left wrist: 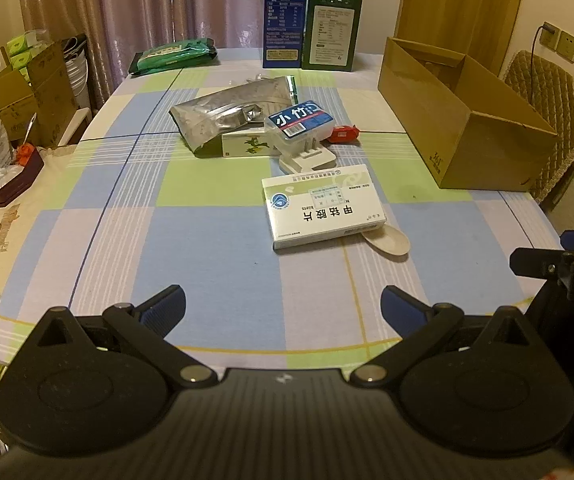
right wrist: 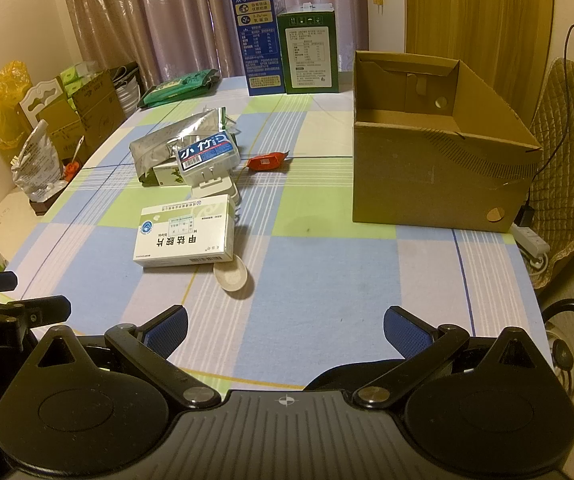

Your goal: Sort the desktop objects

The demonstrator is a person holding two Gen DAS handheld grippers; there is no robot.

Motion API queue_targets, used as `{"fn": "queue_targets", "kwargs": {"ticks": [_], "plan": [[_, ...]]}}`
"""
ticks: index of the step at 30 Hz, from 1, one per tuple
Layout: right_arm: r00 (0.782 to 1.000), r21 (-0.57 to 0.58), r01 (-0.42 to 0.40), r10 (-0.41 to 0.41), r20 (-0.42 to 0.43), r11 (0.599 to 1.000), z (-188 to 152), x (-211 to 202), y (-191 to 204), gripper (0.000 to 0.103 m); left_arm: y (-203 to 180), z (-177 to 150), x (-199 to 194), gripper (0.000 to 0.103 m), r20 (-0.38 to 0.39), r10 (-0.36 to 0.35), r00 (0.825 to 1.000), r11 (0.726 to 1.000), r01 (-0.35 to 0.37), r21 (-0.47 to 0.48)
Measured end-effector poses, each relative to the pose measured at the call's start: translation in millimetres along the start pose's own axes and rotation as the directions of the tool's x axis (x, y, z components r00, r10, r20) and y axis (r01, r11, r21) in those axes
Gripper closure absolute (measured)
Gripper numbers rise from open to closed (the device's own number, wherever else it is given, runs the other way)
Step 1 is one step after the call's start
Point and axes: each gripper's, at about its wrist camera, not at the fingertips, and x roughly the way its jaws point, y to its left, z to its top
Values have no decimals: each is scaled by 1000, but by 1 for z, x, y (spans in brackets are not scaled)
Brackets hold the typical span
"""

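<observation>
A white medicine box (left wrist: 323,208) (right wrist: 187,236) lies flat mid-table, partly over a small white spoon-like dish (left wrist: 389,240) (right wrist: 233,276). Behind it sit a white plug adapter (left wrist: 307,158) (right wrist: 215,188), a clear case with a blue label (left wrist: 299,124) (right wrist: 207,156), a small green-printed box (left wrist: 247,144) (right wrist: 169,174), a silver foil pouch (left wrist: 227,110) (right wrist: 171,136) and a red packet (left wrist: 345,133) (right wrist: 267,162). My left gripper (left wrist: 283,308) and right gripper (right wrist: 285,328) hover open over the near table edge with nothing between their fingers.
An open cardboard box (left wrist: 467,120) (right wrist: 439,152) stands at the right side of the table. Blue (left wrist: 285,16) (right wrist: 257,40) and green (left wrist: 331,32) (right wrist: 309,52) cartons stand at the back, a green pack (left wrist: 175,56) (right wrist: 179,86) to their left. A padded chair (right wrist: 567,160) is right.
</observation>
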Motion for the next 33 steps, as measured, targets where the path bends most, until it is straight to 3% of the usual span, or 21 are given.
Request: {"fn": "queue_targets", "kwargs": {"ticks": [25, 33], "plan": [[1000, -5, 1, -1, -2, 1000, -1, 0, 0, 2, 2, 4, 0, 1, -5, -30, 1000, 999, 30, 19], [998, -24, -37, 36, -51, 999, 7, 8, 1, 2, 9, 23, 9, 1, -42, -62, 997, 984, 68, 163]]}}
